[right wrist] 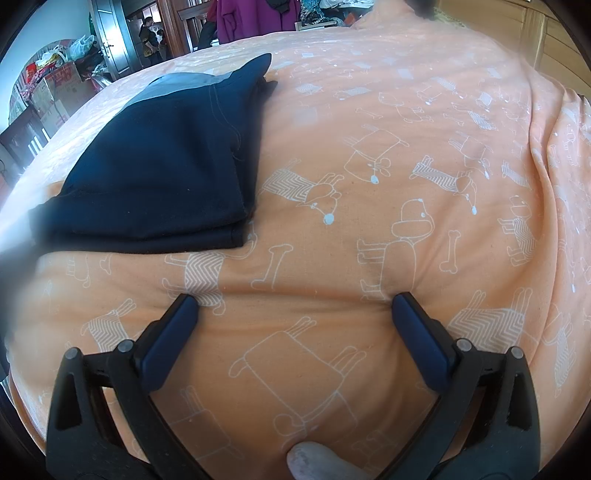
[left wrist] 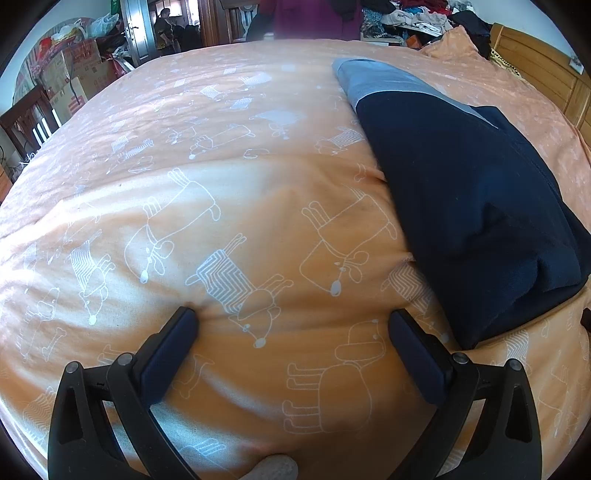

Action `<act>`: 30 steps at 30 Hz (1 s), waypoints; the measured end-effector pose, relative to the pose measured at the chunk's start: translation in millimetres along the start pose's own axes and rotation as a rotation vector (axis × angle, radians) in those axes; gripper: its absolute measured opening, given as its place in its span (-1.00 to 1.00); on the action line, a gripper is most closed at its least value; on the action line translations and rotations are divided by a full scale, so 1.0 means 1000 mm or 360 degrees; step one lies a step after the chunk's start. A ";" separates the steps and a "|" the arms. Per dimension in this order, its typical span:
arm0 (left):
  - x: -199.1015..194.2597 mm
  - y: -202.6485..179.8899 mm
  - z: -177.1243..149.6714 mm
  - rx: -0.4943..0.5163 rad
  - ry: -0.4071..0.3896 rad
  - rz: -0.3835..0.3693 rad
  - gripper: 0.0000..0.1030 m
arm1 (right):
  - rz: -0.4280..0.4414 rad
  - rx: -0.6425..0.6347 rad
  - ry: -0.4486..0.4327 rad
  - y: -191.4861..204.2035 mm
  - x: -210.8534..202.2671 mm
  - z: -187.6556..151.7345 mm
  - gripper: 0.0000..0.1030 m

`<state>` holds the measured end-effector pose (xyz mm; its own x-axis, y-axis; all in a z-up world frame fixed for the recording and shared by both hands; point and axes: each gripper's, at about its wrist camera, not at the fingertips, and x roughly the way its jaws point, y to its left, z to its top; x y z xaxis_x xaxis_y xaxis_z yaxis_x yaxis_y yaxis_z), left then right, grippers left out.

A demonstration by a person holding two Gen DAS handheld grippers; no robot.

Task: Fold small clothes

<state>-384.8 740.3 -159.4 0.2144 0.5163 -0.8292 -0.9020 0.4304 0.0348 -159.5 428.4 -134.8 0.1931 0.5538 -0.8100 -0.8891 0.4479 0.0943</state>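
A small dark navy garment point(left wrist: 465, 206) with a grey-blue band at its far end lies folded on the orange bedspread point(left wrist: 240, 192). In the left wrist view it is to the right of my left gripper point(left wrist: 293, 317), which is open, its tips pressing into the bare bedspread. In the right wrist view the same garment point(right wrist: 159, 166) lies up and to the left of my right gripper point(right wrist: 295, 301). That gripper is open too and rests its tips on the bedspread point(right wrist: 369, 240) with nothing between the fingers.
The bed carries a white dog-and-bone print. A wooden headboard point(left wrist: 543, 74) stands at the right. Cardboard boxes and bags point(left wrist: 74, 70) pile up at the far left beside a door. A person in a purple top point(left wrist: 314, 18) stands beyond the bed, near heaped clothes point(left wrist: 410, 18).
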 end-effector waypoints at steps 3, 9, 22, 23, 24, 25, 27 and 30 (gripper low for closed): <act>0.000 0.001 0.000 -0.0008 0.0001 -0.0009 1.00 | 0.0000 0.0000 0.0000 0.000 0.000 0.000 1.00; -0.001 0.001 -0.002 -0.0015 0.0001 -0.0014 1.00 | -0.0001 0.0000 0.0000 0.000 0.000 0.000 1.00; -0.002 0.003 -0.001 -0.0031 -0.0008 -0.0016 1.00 | 0.0001 0.0001 -0.0004 0.001 0.000 0.002 1.00; -0.002 0.003 -0.001 -0.0035 -0.0008 -0.0019 1.00 | 0.0002 0.0001 -0.0005 0.001 0.000 0.002 1.00; -0.002 0.003 -0.002 -0.0037 -0.0008 -0.0020 1.00 | 0.0002 0.0002 -0.0006 0.001 0.001 0.003 1.00; -0.003 0.003 -0.002 -0.0041 -0.0008 -0.0022 1.00 | 0.0002 0.0002 -0.0007 0.001 0.001 0.003 1.00; -0.002 0.004 -0.001 -0.0044 -0.0007 -0.0024 1.00 | 0.0003 0.0003 -0.0009 0.001 0.001 0.004 1.00; -0.002 0.004 -0.001 -0.0044 -0.0006 -0.0025 1.00 | 0.0004 0.0004 -0.0011 0.001 0.002 0.004 1.00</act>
<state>-388.8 740.2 -158.2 0.2300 0.5125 -0.8273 -0.9086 0.4177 0.0061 -158.1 433.1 -133.9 0.1936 0.5598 -0.8057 -0.8886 0.4481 0.0978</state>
